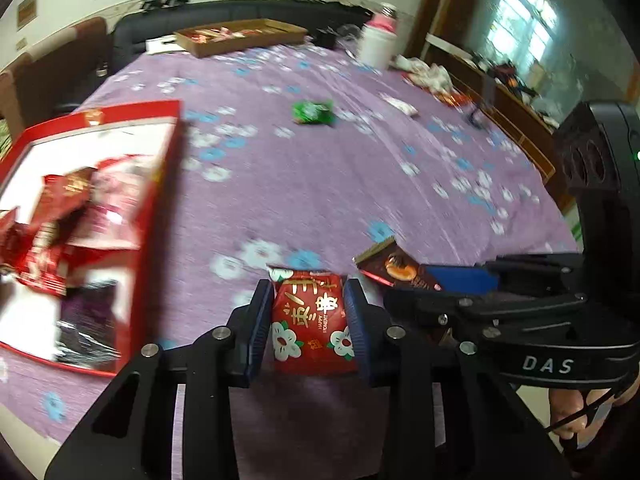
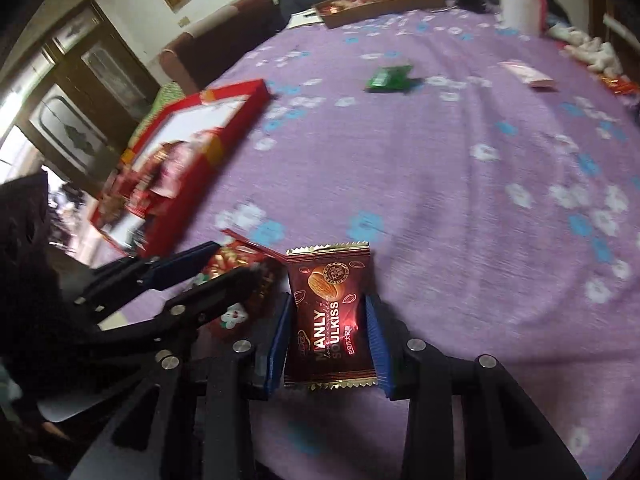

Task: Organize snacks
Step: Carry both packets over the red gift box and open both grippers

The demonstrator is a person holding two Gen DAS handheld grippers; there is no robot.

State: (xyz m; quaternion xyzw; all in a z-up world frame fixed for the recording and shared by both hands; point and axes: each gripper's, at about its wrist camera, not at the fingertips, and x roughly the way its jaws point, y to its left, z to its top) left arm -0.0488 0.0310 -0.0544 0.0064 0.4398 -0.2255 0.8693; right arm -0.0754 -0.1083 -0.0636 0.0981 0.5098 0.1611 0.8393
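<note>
Red packet: your left gripper clamps it, just above the cloth.
Brown packet: your right gripper clamps it alongside.
Red box: already holds several packets.
Outstanding: green packet, well apart, not yet collected.

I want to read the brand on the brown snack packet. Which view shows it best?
The right wrist view: the brown snack packet lies face-up between the right gripper fingers, with "SOULKISS" legible. The left wrist view shows only its upper end, angled and partly hidden behind the right gripper.
</note>
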